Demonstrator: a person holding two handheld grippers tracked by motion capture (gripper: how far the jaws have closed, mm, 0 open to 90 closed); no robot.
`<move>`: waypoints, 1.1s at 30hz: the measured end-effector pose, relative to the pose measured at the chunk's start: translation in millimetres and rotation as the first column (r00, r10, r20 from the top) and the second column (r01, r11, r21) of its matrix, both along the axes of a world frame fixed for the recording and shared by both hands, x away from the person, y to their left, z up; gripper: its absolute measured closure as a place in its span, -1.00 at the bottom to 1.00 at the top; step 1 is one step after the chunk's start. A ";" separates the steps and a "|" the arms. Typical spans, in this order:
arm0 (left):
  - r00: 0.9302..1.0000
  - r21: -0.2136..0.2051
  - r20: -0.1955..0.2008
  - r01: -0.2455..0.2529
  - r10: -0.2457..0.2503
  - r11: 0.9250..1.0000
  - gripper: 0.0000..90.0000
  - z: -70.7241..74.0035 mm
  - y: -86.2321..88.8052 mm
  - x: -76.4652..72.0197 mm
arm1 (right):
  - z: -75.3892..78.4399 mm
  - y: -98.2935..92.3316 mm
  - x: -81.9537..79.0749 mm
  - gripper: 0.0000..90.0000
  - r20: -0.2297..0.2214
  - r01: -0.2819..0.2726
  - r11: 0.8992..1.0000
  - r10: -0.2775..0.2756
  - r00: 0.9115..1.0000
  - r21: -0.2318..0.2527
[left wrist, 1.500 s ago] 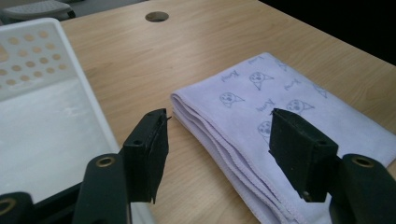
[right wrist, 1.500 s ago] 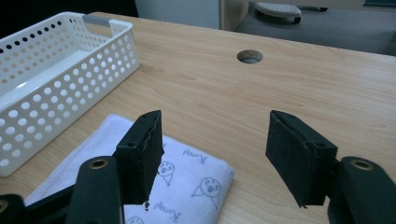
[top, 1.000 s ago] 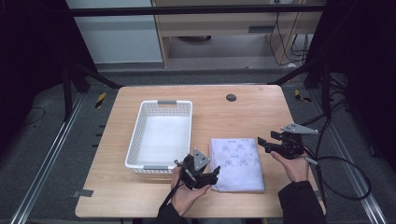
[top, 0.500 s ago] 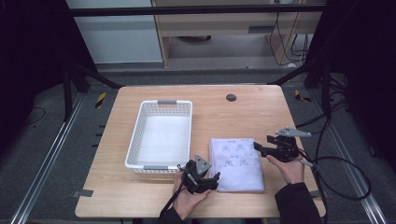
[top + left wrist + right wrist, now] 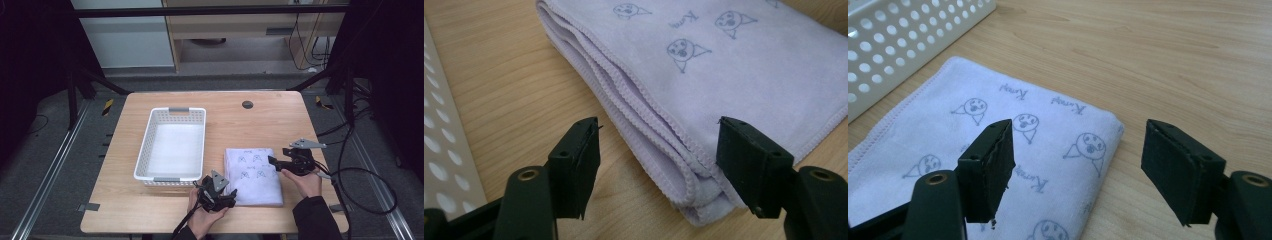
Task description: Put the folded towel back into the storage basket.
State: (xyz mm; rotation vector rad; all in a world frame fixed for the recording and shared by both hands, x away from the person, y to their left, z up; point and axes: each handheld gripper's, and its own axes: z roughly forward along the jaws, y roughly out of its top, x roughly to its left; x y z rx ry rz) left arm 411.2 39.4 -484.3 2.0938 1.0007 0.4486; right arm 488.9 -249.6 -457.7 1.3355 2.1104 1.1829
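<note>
Towel (image 5: 254, 175) is lying folded flat on the wooden table (image 5: 260, 120), toward the near right part of it, just beside the white perforated basket (image 5: 172, 145) on its left. I am seeing it as pale lavender with small printed cartoon faces and script words, its stitched edges stacked in several layers (the folds are showing clearly in the left gripper view (image 5: 734, 70)).

I am holding the left gripper (image 5: 220, 196) at the towel's near left corner, and its jaws are standing wide apart. In the left gripper view that gripper (image 5: 659, 155) is straddling the corner: one jaw is over bare wood on the basket side, the other is over the cloth, and the rounded folded corner is sitting between them. I cannot tell whether either jaw is touching the fabric.

I am holding the right gripper (image 5: 280, 162) at the towel's right edge, its grey three-cornered plate on top and its cable trailing off to the right. In the right gripper view the gripper (image 5: 1078, 165) is also spread wide, one jaw over the towel (image 5: 998, 145), the other over the table, with the towel's folded corner between them and the basket (image 5: 903, 35) at the upper left.
</note>
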 end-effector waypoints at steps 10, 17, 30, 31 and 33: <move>0.999 -0.025 -0.029 -0.018 0.017 1.000 -0.27 -5.8 -0.6 4.0 | -14.3 3.4 4.5 -0.32 -0.040 0.008 1.000 -0.008 0.999 -0.009; 0.999 -0.035 -0.043 -0.020 0.018 0.999 -0.27 -10.4 -1.6 6.9 | -24.9 8.2 8.9 -0.29 -0.067 0.001 0.999 -0.004 0.998 -0.039; 0.997 -0.037 -0.072 -0.034 0.032 0.999 -0.27 -14.2 -5.6 9.8 | -36.0 11.5 12.9 -0.26 -0.105 -0.007 0.999 0.003 0.994 -0.041; 0.997 -0.038 -0.075 -0.036 0.033 0.999 -0.27 -14.3 -6.0 9.9 | -36.6 11.3 13.4 -0.26 -0.106 -0.007 0.999 0.003 0.994 -0.041; 0.997 -0.039 -0.078 -0.034 0.031 0.999 -0.26 -14.8 -6.8 10.4 | -38.7 11.3 13.5 -0.25 -0.121 -0.003 1.000 -0.001 0.993 -0.030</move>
